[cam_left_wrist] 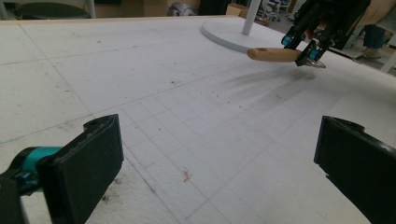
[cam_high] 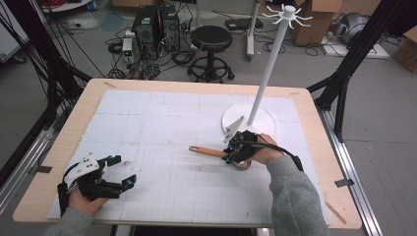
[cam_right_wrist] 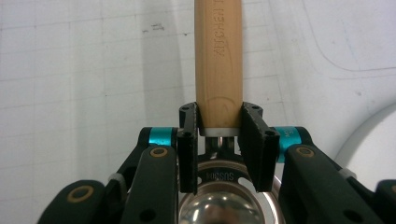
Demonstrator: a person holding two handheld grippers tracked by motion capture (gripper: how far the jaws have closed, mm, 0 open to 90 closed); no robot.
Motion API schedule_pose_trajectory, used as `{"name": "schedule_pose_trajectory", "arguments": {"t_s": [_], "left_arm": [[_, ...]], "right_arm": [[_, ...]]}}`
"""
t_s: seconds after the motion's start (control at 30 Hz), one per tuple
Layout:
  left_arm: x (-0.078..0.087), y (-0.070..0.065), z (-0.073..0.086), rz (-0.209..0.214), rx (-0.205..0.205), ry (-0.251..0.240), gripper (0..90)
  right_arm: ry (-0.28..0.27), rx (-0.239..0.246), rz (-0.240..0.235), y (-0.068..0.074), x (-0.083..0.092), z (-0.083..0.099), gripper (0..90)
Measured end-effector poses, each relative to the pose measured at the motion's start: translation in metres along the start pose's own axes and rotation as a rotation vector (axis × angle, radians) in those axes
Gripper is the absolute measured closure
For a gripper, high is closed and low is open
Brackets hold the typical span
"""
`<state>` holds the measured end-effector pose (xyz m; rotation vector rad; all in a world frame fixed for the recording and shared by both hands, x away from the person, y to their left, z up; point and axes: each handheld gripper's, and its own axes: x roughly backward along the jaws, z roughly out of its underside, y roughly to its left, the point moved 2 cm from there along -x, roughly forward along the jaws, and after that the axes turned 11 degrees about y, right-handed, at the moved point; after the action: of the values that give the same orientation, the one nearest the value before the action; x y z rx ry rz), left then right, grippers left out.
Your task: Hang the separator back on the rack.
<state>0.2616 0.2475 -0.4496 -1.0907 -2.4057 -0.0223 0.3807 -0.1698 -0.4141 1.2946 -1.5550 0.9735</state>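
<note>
The right claw (cam_right_wrist: 218, 133) is clenched on the wooden-handled steel strainer (cam_high: 209, 151) – apparently just above the white worktop (cam_high: 162, 128) – so its far-reaching handle could pivot loose; the left claw (cam_high: 122, 171) gapes empty.

White gridded mat (cam_high: 162, 128) over wooden table (cam_high: 69, 147). White stand (cam_high: 268, 69) with round base (cam_high: 263, 120) at far right of mat, hook crown on top. Black stool (cam_high: 211, 46), computer towers (cam_high: 157, 24), cardboard boxes (cam_high: 314, 19) on floor behind.
</note>
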Motion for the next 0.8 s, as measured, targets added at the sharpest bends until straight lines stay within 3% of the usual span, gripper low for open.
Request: {"name": "schedule_pose_trajectory", "arguments": {"t_s": [0.23,0.57,0.8], "left_arm": [[0.0,0.0,0.0,0.0,0.002,-0.005,1.8],[-0.004,-0.001,-0.002,0.0,-0.003,-0.006,1.8],[-0.006,0.0,-0.003,-0.001,-0.003,-0.007,1.8]], "right_arm": [[-0.067,-0.044,0.002,0.002,0.01,0.012,69.7],[-0.231,-0.107,0.054,0.005,0.031,0.037,69.8],[-0.28,-0.154,0.059,0.007,0.037,0.051,69.7]]}}
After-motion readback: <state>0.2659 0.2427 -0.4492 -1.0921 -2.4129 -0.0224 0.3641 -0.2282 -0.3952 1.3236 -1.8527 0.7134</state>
